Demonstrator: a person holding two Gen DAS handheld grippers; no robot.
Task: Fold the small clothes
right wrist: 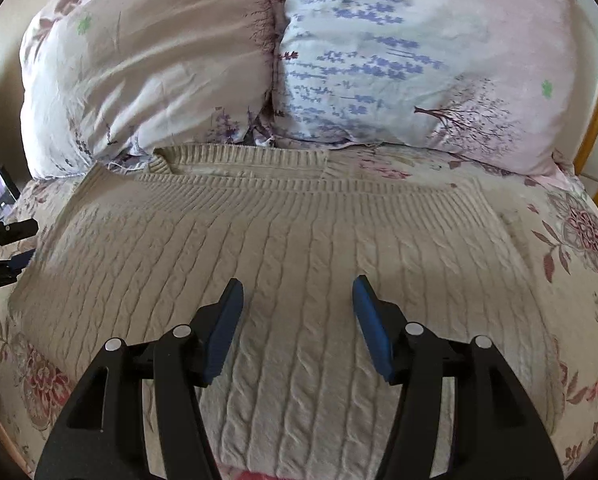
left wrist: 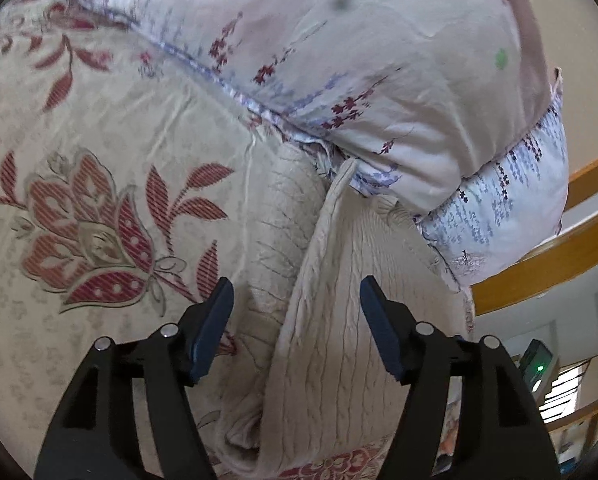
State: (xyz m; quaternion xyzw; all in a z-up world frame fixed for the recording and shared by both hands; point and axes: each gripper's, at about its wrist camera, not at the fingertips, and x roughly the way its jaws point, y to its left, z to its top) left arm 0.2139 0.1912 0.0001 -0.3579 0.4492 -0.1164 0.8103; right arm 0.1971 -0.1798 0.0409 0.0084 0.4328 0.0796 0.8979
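Note:
A cream cable-knit sweater (right wrist: 291, 240) lies flat on the floral bedspread, its ribbed hem against the pillows. In the left wrist view the sweater (left wrist: 331, 320) shows a raised fold or sleeve edge running away between the fingers. My left gripper (left wrist: 297, 300) is open, jaws wide on either side of that fold, holding nothing. My right gripper (right wrist: 297, 300) is open and empty, just above the middle of the sweater. The left gripper also shows at the far left of the right wrist view (right wrist: 7, 248), by the sweater's left edge.
Two large floral pillows (right wrist: 151, 64) (right wrist: 427, 56) stand behind the sweater. The beige bedspread (left wrist: 99, 140) with red flowers spreads to the left. A wooden bed frame (left wrist: 547, 264) runs along the right side, with room beyond it.

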